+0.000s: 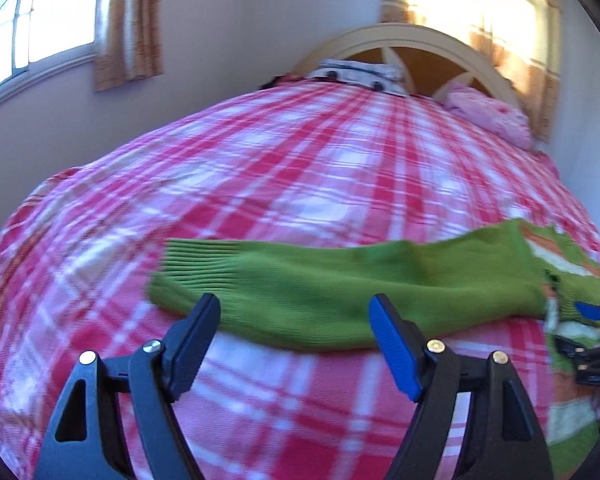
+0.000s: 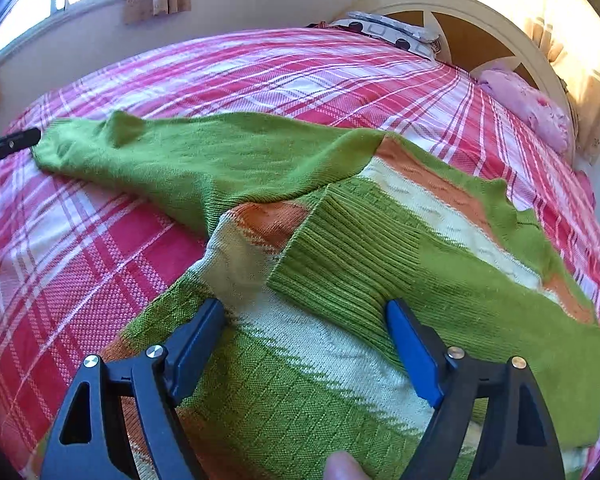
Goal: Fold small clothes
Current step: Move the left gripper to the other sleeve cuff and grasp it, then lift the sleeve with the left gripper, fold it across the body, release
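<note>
A small green sweater with orange and cream stripes (image 2: pixel 340 340) lies flat on the bed. Its right sleeve (image 2: pixel 380 264) is folded across the body, its ribbed cuff just ahead of my right gripper (image 2: pixel 306 314), which is open and empty above the body. The left sleeve (image 2: pixel 188 156) stretches out to the side. In the left wrist view that sleeve (image 1: pixel 300 292) lies across the frame, and my left gripper (image 1: pixel 294 308) is open and empty, close over its near edge by the cuff (image 1: pixel 180 276). The right gripper shows at the right edge (image 1: pixel 592 332).
The bed has a pink, red and white plaid cover (image 1: pixel 260 168). A patterned pillow (image 2: pixel 388 34) and a pink bundle (image 2: pixel 528 104) lie by the cream headboard (image 2: pixel 460 8). A window (image 1: pixel 32 24) and curtains are behind. The left gripper's tip (image 2: pixel 10 142) shows at the left.
</note>
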A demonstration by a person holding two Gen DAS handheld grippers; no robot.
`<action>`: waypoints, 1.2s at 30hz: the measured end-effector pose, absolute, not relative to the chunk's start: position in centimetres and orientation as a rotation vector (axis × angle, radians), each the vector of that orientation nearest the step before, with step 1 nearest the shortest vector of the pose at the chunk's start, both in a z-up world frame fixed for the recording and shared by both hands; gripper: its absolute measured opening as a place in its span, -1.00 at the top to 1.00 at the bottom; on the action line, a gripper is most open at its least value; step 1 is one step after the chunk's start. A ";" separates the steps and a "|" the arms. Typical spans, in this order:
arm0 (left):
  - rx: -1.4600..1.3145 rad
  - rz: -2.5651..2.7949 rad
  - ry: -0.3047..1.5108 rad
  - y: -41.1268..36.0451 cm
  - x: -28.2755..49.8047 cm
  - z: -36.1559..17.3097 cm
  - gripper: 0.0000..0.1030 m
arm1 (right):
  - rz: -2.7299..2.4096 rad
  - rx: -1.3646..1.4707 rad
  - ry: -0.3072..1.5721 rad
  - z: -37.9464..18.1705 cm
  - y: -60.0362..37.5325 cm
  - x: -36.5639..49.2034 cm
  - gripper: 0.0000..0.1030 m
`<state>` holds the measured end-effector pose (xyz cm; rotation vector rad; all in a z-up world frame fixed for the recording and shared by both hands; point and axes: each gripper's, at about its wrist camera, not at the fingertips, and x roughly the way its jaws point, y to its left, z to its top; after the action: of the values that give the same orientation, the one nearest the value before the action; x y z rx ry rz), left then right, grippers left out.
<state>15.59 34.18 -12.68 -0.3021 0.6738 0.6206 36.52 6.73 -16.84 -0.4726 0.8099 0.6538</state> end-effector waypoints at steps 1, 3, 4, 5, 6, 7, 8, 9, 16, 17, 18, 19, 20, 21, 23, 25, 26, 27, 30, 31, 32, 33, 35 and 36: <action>-0.306 0.641 0.674 34.8 15.1 -12.7 -0.54 | 0.655 -0.469 0.803 -16.9 6.6 36.5 -0.63; -0.324 0.683 0.665 36.2 14.3 -12.9 -0.54 | 0.648 -0.478 0.795 -16.9 6.8 36.3 -0.63; -0.336 0.701 0.663 36.9 13.9 -13.0 -0.54 | 0.642 -0.487 0.792 -17.0 7.0 36.2 -0.64; -0.352 0.716 0.661 37.5 13.6 -13.2 -0.54 | 0.636 -0.497 0.788 -17.0 7.2 36.0 -0.64; -0.366 0.724 0.662 37.9 13.4 -13.3 -0.54 | 0.633 -0.503 0.785 -17.1 7.2 36.0 -0.64; -0.394 0.735 0.662 38.6 13.2 -13.5 -0.54 | 0.631 -0.503 0.783 -17.1 7.1 35.7 -0.65; -0.411 0.736 0.661 38.9 13.1 -13.7 -0.54 | 0.631 -0.500 0.784 -17.1 7.1 35.8 -0.65; -0.426 0.738 0.664 39.2 13.1 -13.9 -0.54 | 0.632 -0.495 0.785 -17.1 7.0 35.8 -0.65; -0.552 0.720 0.684 41.0 13.2 -15.4 -0.52 | 0.630 -0.489 0.778 -17.2 6.9 35.8 -0.65; -0.579 0.710 0.689 41.3 13.3 -15.7 -0.48 | 0.629 -0.490 0.777 -17.2 6.9 35.8 -0.65; -0.593 0.714 0.683 41.4 13.3 -15.8 -0.48 | 0.630 -0.489 0.778 -17.2 6.9 35.8 -0.65; -0.601 0.715 0.675 41.4 13.3 -15.7 -0.48 | 0.629 -0.489 0.777 -17.2 6.9 35.8 -0.65; -0.617 0.718 0.667 41.5 13.3 -15.7 -0.48 | 0.629 -0.490 0.777 -17.2 6.9 35.8 -0.66; -0.638 0.720 0.661 41.7 13.2 -15.6 -0.48 | 0.629 -0.490 0.777 -17.2 6.9 35.7 -0.66; -0.697 0.713 0.632 42.2 13.1 -15.6 -0.47 | 0.627 -0.492 0.777 -17.2 6.9 35.7 -0.66; -0.732 0.705 0.617 42.6 13.2 -15.7 -0.34 | 0.624 -0.496 0.775 -17.2 6.9 35.7 -0.66; -0.744 0.710 0.613 42.9 13.2 -15.7 -0.16 | 0.623 -0.497 0.774 -17.2 6.9 35.7 -0.66; -0.751 0.722 0.608 43.1 13.2 -15.8 -0.03 | 0.622 -0.497 0.773 -17.2 6.9 35.7 -0.66; -0.800 0.678 0.606 43.7 13.1 -16.3 0.82 | 0.620 -0.497 0.772 -17.2 6.9 35.6 -0.66; -0.819 0.676 0.593 43.7 12.9 -16.3 0.82 | 0.621 -0.496 0.772 -17.2 6.9 35.6 -0.66; -0.836 0.668 0.569 43.7 12.5 -16.2 0.83 | 0.621 -0.496 0.773 -17.2 6.9 35.6 -0.66; -0.837 0.658 0.558 43.7 12.4 -16.1 0.83 | 0.621 -0.496 0.773 -17.2 6.9 35.6 -0.66; -0.832 0.641 0.519 43.5 12.0 -15.4 0.83 | 0.620 -0.497 0.772 -17.2 6.9 35.6 -0.66; -0.834 0.634 0.507 43.4 12.0 -15.1 0.83 | 0.620 -0.496 0.772 -17.2 6.9 35.6 -0.66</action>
<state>11.97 43.43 -15.13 -0.8337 0.5068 0.6340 35.61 6.93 -17.19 -0.4964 0.7723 0.6203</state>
